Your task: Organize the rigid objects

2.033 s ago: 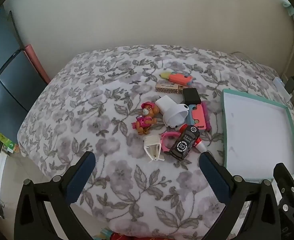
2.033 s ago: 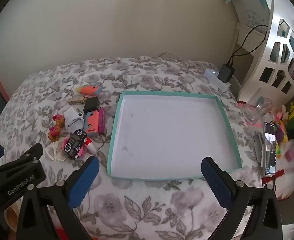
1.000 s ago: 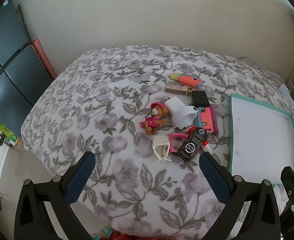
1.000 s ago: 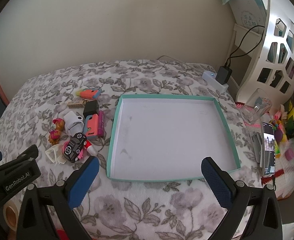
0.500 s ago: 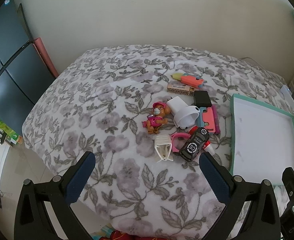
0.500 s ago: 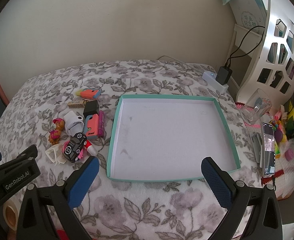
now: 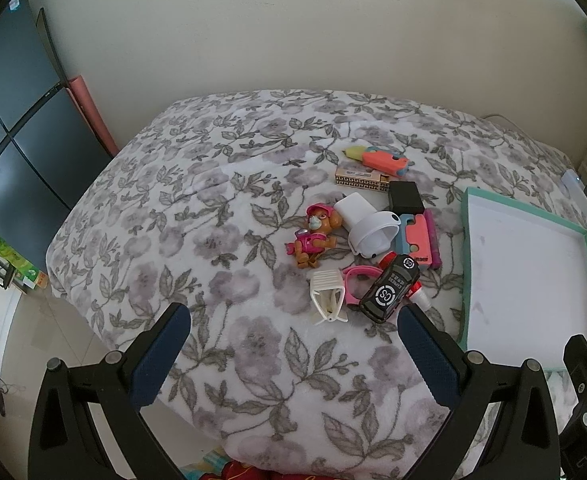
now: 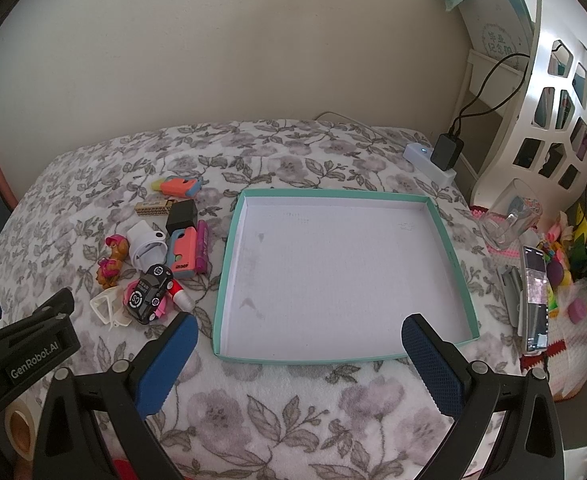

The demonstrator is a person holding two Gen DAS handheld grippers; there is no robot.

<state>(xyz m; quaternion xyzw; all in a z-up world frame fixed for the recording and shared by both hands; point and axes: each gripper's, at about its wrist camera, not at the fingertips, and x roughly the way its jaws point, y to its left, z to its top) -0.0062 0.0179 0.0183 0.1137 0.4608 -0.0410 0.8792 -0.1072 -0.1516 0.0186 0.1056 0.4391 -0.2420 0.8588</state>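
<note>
A cluster of small rigid objects lies on a floral blanket: a black toy car (image 7: 391,288) (image 8: 149,294), a white clip (image 7: 327,296), a pink-clad dog figure (image 7: 315,236), a white cup-like piece (image 7: 367,226), a coral case (image 7: 415,240), a black box (image 7: 403,196) and an orange toy (image 7: 381,160). An empty teal-rimmed white tray (image 8: 233,240) (image 7: 467,240) lies to their right. My left gripper (image 7: 293,352) is open and empty, held in front of the cluster. My right gripper (image 8: 299,360) is open and empty, in front of the tray's near edge.
The floral blanket (image 7: 213,240) covers a raised surface that drops off at left and front. A white power strip with a black charger (image 8: 437,154) sits behind the tray. A glass (image 8: 509,220), a phone (image 8: 535,292) and small clutter lie at the right. A white lattice panel (image 8: 561,92) stands behind them.
Both grippers have drifted slightly; the left view has shifted so the objects sit a little further right. Both stay open. Nothing on the blanket has moved.
</note>
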